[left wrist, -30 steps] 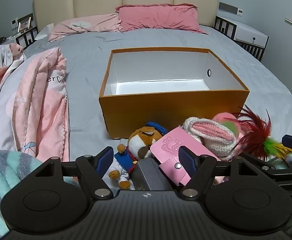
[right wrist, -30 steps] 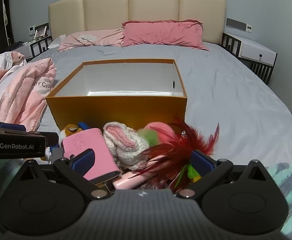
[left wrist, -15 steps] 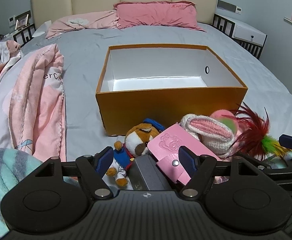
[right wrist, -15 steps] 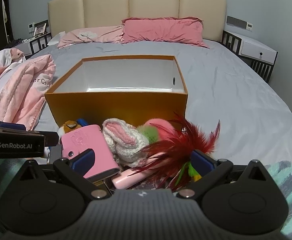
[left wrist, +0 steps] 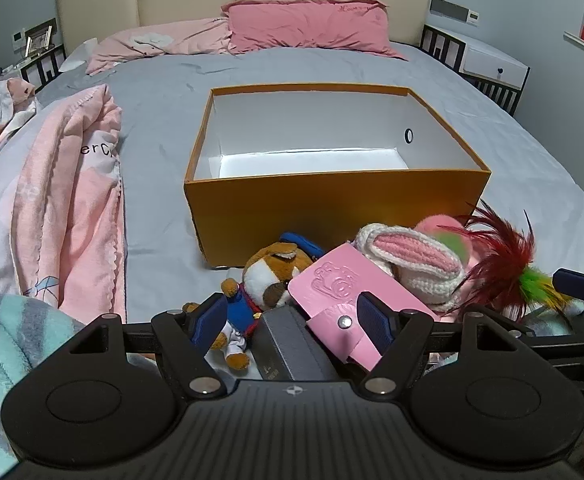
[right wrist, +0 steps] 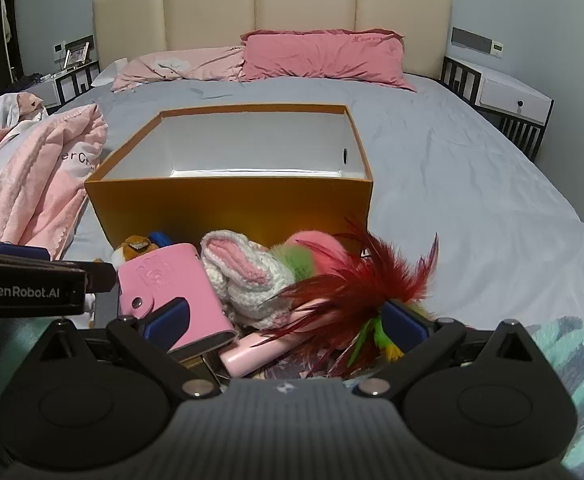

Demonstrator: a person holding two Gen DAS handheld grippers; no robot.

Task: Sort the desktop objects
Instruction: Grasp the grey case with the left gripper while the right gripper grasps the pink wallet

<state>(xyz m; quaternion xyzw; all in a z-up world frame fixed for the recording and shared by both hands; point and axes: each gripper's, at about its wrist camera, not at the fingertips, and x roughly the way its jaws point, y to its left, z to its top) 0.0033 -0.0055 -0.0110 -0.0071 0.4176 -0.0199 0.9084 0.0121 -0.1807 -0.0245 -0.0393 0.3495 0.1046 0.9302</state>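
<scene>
Looking along your left gripper [left wrist: 292, 320], its jaws gape wide and empty over the stuffed dog [left wrist: 270, 280] and pink wallet [left wrist: 348, 300], with the bare orange box [left wrist: 332, 208] just behind; close on one item only. Through your right gripper [right wrist: 288, 320], equally wide and empty, the red feathers [right wrist: 364, 284] drape loosely between the jaws, so grasp the firmer knitted slipper [right wrist: 248, 272] instead.

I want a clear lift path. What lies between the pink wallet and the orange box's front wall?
In the left wrist view, the plush dog lies between the pink wallet and the orange box, beside the knitted bunny ear.
</scene>
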